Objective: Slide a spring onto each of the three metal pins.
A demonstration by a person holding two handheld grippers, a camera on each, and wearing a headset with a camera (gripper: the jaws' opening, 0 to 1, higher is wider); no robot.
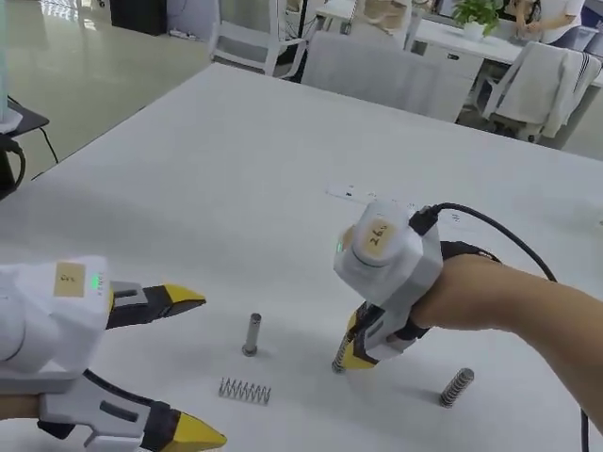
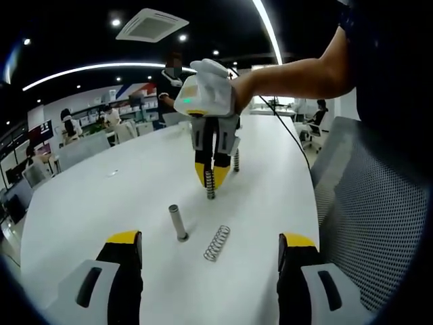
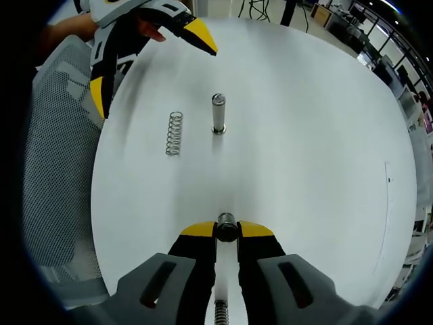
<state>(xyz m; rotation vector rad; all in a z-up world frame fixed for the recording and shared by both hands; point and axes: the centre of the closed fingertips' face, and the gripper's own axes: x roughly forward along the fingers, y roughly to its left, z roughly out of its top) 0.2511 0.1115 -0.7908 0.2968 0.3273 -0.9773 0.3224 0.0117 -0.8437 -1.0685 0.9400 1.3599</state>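
Note:
A bare metal pin [image 1: 252,334] [image 2: 177,222] [image 3: 218,113] stands upright on the white table [image 1: 236,169]. A loose spring [image 1: 245,390] [image 2: 216,242] [image 3: 174,132] lies flat beside it. My right gripper [image 1: 356,353] [image 2: 210,177] [image 3: 226,230] points down, shut on a spring [image 1: 339,356] [image 2: 210,184] that sits on a second pin [image 3: 226,225]. A third pin wearing a spring [image 1: 456,386] [image 2: 236,160] stands further right. My left gripper [image 1: 193,367] [image 2: 210,238] [image 3: 149,68] hovers open at the near left, holding nothing.
A cable [image 1: 509,240] trails from the right gripper across the table. A mesh chair [image 2: 379,223] stands at the table's near edge. Chairs [image 1: 377,71] and desks with people stand beyond the far edge.

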